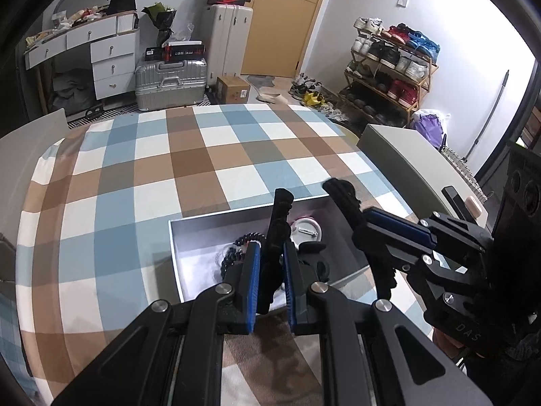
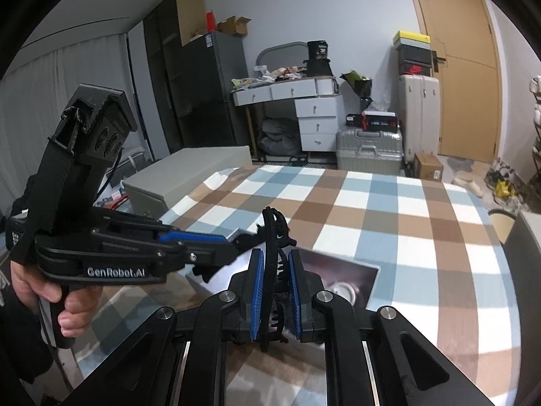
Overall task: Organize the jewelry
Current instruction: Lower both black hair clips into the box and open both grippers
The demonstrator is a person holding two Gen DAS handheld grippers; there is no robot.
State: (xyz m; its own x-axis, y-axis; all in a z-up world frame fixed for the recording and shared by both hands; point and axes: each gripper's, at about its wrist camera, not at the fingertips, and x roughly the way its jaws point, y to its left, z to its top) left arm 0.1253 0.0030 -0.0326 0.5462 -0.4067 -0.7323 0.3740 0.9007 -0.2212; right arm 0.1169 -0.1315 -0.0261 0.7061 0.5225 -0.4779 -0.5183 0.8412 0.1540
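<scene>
Toothed black hair clips [image 2: 275, 270]

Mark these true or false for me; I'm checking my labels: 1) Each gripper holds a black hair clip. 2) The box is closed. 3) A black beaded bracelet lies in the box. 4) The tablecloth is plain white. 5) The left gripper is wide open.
1) True: the left gripper and the right gripper each clamp a black hair clip.
2) False: the box is open.
3) True: the bracelet lies inside it.
4) False: the tablecloth is checked blue, brown and white.
5) False: it is shut on a clip.
</scene>
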